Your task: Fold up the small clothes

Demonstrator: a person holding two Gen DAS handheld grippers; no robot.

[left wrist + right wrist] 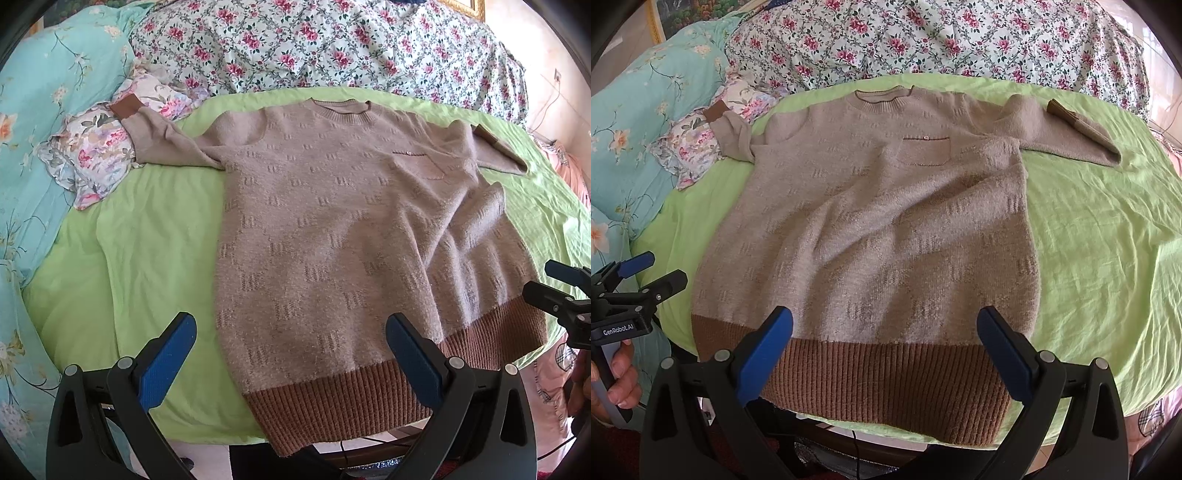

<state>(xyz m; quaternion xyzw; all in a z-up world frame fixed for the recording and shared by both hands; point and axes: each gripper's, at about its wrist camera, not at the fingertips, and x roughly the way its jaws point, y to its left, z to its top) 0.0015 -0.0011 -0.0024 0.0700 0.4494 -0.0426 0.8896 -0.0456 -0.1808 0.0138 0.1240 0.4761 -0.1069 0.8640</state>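
A lime-green sheet [1108, 236] is spread over the bed, floral quilts [960, 40] piled behind, and the beige knit sweater [871, 229] is laid flat on it face up, hem nearest, sleeves out to the sides. Both the left gripper [291, 358] and right gripper [886, 354] are held wide apart with nothing between the jaws. Soft, floppy and stretchy handling is expected (probably grippy, not slippery), so it's likely best pinched at the ribbed brown hem [886, 380] corners or the cuffs.

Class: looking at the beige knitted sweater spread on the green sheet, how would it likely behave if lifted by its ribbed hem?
The sweater would probably droop: it already lies rippled. Its fuzzy knit likely grips rather than slips. The sleeves would likely dangle.
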